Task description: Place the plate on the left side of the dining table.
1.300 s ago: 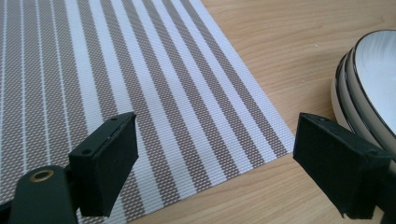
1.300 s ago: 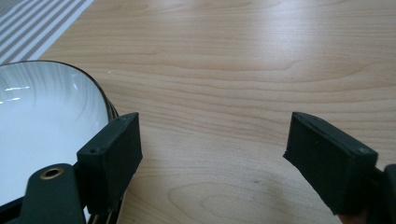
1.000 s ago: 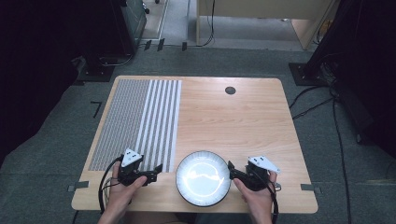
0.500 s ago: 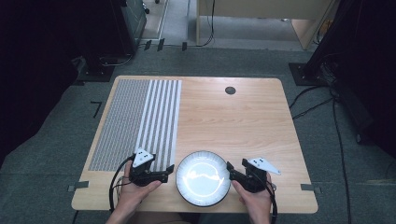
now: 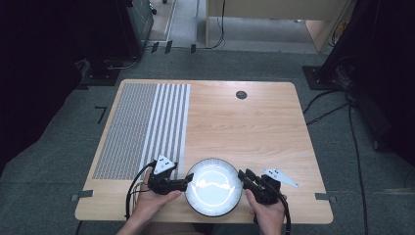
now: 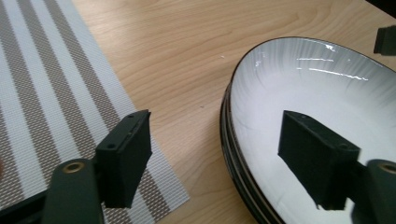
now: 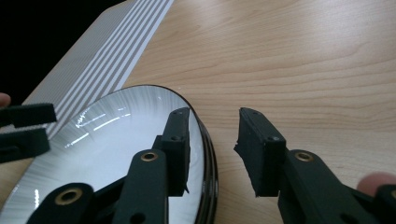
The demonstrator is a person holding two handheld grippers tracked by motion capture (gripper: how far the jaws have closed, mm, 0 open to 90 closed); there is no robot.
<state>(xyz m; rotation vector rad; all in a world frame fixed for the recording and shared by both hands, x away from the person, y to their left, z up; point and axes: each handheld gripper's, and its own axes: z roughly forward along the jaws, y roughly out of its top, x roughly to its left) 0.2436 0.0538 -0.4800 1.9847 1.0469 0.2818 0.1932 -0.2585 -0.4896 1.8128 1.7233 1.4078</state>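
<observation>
Plates sit stacked at the near edge of the pale wooden table point(image 5: 254, 127): we see a round white plate with a thin dark rim point(image 5: 214, 186) on top, and in both gripper views further dark rims show beneath it, so it rests on a small stack whose count we cannot tell. The stack lies between the two hands, just right of the grey and white striped woven placemat point(image 5: 142, 128) that covers the table's left part. In the high view our left gripper point(image 5: 185, 183) reaches the stack's left rim, and our right gripper point(image 5: 242, 175) reaches its right rim. In the left gripper view the left gripper's jaws are spread wide, having just been closing, with the plate's rim between them: one pad hangs over the white face of the plate point(image 6: 299, 98), the other stands outside over the placemat's corner point(image 6: 56, 88), and neither pad presses the rim. In the right gripper view the right gripper's jaws have just been closing too; one pad lies over the inside of the plate point(image 7: 112, 135) near its rim, the other stands outside over bare wood, and a gap shows between the outer pad and the rim, so we see no firm pinch. A small dark round inset point(image 5: 241, 94) sits far off near the table's back edge.
</observation>
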